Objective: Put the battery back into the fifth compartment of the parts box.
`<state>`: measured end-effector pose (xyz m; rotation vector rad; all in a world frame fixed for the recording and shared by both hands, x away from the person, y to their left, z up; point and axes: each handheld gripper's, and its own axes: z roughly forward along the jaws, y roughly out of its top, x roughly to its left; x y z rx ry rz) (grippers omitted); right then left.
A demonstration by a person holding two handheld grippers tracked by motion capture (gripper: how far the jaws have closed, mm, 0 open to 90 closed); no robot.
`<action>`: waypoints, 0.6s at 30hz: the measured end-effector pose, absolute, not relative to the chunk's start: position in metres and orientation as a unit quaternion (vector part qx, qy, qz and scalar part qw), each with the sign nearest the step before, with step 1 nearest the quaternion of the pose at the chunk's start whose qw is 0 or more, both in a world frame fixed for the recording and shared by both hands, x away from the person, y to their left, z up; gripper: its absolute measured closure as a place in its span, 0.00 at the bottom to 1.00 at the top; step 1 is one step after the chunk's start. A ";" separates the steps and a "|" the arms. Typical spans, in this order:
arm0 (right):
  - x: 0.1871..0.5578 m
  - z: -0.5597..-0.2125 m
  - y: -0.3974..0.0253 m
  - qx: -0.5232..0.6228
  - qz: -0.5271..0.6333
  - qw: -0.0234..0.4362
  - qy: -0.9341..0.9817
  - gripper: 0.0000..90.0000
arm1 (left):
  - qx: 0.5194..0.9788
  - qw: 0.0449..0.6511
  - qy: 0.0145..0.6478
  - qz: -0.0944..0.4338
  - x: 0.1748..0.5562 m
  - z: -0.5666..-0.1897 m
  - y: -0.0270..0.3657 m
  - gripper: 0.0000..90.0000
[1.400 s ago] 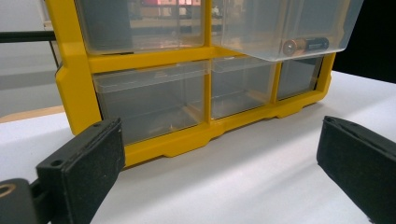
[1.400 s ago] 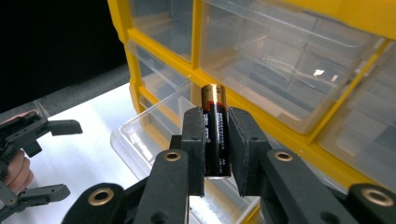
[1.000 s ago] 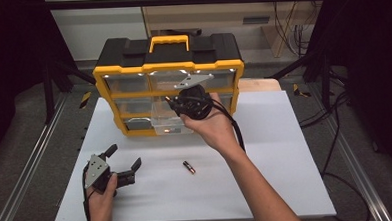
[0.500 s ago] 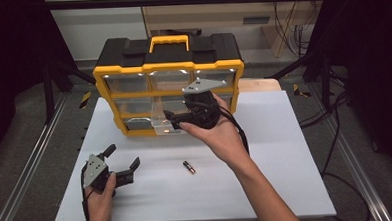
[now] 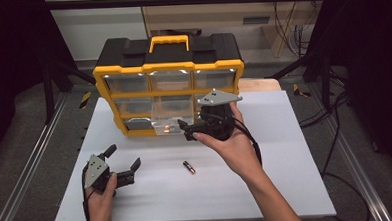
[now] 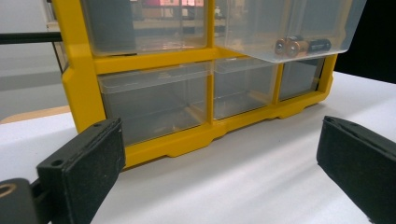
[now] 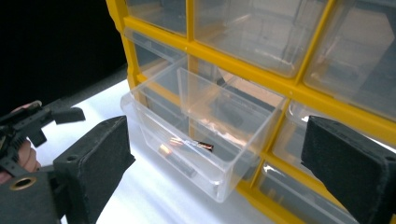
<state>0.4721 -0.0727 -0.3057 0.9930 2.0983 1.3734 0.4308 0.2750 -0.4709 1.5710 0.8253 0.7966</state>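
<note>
We hold the right gripper [image 5: 187, 131] raised, jaws spread and empty, at the open drawer [image 5: 172, 116] holding batteries [image 6: 299, 45]. Our left gripper [image 5: 122, 161] rests near-left, jaws spread. One battery [image 5: 189, 167] lies between.

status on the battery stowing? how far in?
Done: middle drawer of the organizer is pulled out, with batteries inside. In hand: nothing; right gripper open at the drawer, left gripper open, resting. Left: one battery on the table, then closing the drawer.
</note>
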 end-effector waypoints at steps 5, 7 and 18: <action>0.470 -0.317 -0.075 0.365 0.484 0.219 0.765 0.09 | 0.666 0.564 0.352 0.339 0.431 -0.471 0.276 0.01; 0.470 -0.324 -0.075 0.364 0.479 0.215 0.769 0.09 | 0.666 0.564 0.352 0.339 0.431 -0.471 0.276 0.01; 0.464 -0.354 -0.074 0.374 0.463 0.198 0.779 0.08 | 0.666 0.564 0.351 0.340 0.431 -0.471 0.276 0.01</action>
